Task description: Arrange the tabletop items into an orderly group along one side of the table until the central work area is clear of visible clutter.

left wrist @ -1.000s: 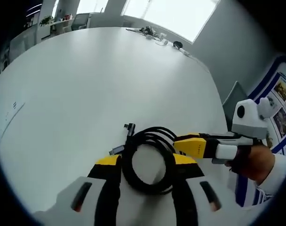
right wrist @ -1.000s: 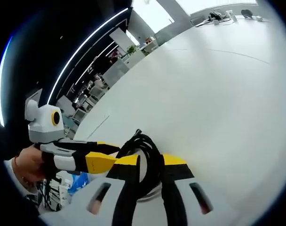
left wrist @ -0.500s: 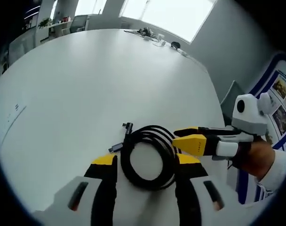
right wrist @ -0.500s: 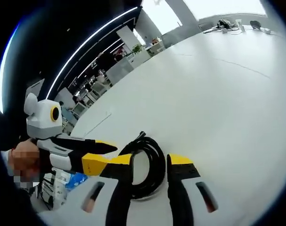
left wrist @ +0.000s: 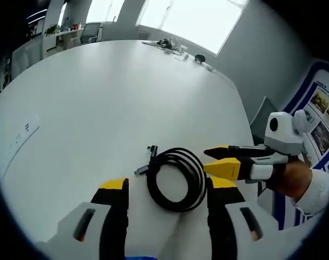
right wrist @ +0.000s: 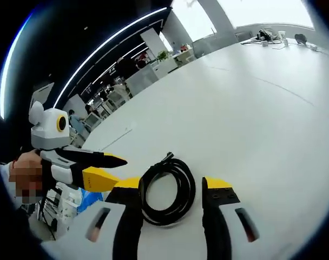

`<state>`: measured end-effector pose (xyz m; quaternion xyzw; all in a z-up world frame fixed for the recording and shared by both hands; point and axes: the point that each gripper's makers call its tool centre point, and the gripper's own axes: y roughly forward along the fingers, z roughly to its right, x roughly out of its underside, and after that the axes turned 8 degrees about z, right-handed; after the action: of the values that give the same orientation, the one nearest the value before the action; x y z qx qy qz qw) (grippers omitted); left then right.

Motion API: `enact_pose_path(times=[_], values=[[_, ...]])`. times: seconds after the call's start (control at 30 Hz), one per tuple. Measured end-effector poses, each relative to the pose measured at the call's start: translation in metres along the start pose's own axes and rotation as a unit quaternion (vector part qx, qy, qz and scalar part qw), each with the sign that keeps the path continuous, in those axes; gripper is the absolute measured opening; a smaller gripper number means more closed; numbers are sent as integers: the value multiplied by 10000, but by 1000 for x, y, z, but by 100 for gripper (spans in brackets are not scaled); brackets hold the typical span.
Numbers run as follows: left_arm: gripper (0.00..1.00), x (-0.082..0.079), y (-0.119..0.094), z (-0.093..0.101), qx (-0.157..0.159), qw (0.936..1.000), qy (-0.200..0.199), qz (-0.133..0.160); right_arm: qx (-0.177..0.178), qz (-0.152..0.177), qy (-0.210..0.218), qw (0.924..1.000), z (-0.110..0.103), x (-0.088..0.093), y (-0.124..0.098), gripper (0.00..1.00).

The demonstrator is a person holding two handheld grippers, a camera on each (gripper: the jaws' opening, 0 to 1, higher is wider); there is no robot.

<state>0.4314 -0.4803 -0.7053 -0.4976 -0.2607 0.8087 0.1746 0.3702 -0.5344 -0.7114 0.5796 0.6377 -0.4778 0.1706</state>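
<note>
Coiled black cable lies free between your two grippers.
In the left gripper view, your left gripper (left wrist: 167,187) stands wide around the coiled cable (left wrist: 175,179) on the white table (left wrist: 99,103); in the right gripper view, your right gripper (right wrist: 171,189) is equally wide, unclamped.

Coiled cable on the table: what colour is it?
Black. The cable shows best in the left gripper view, lying coiled on the white table.

Black coiled cable (left wrist: 175,179) – white table (left wrist: 99,97); tool tips yellow-black.
</note>
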Motion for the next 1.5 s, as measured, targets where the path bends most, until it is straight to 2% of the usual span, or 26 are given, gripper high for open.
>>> enact_pose_path(times=[0.57,0.97,1.4,1.5], values=[[62,-7,-44,4,213,9995,-41,226,-168,9,-255,9995,-19,-10,-1,60],[64,-10,-86,-5,117,9990,5,432,-305,-21,-369,9989,-54,-2,-20,67],[65,3,-132,-12,10,9985,78,534,-437,-125,-535,9975,-92,14,-38,69],[65,7,-143,-15,-29,9983,57,583,-476,-149,-557,9972,-95,15,-38,69]])
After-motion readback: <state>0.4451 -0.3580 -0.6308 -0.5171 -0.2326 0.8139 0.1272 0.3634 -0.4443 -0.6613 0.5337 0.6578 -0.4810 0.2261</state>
